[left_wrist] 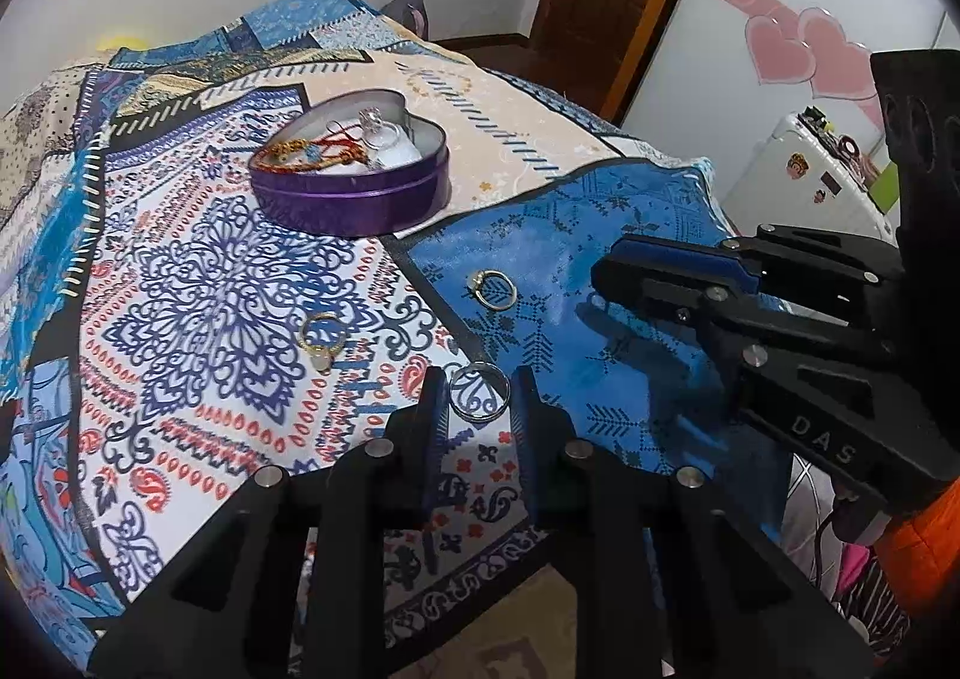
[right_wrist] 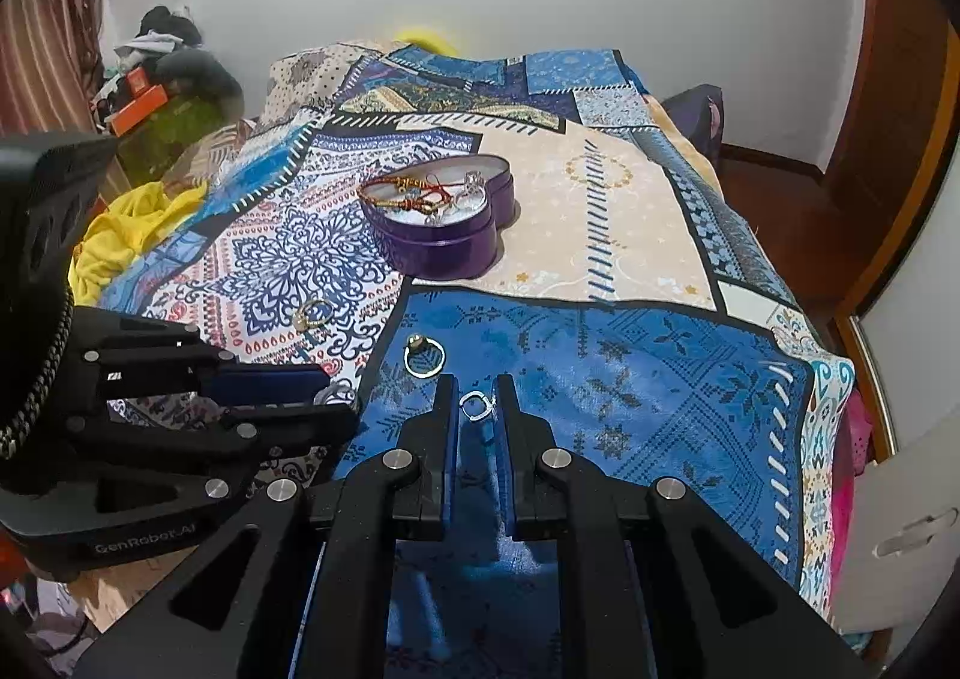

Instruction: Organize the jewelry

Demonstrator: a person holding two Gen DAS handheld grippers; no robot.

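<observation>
A purple heart-shaped tin [left_wrist: 360, 199] holds bracelets and a clear ring; it also shows in the right wrist view [right_wrist: 444, 247]. My left gripper [left_wrist: 477, 391] is open, its jaws on either side of a silver ring [left_wrist: 480, 392] lying on the cloth. My right gripper [right_wrist: 476, 403] is open around a small silver ring [right_wrist: 477, 405] on the blue patch. A gold ring with a pale stone [left_wrist: 322, 336] and a gold ring [left_wrist: 493, 288] lie loose between the grippers and the tin; they also show in the right wrist view [right_wrist: 313, 314] [right_wrist: 423, 356].
The patterned bedspread [right_wrist: 630, 379] covers a bed. A yellow cloth [right_wrist: 120, 235] lies at its left side. A wooden door [right_wrist: 888, 109] and a white cabinet [left_wrist: 804, 187] stand to the right. The bed edge is close below both grippers.
</observation>
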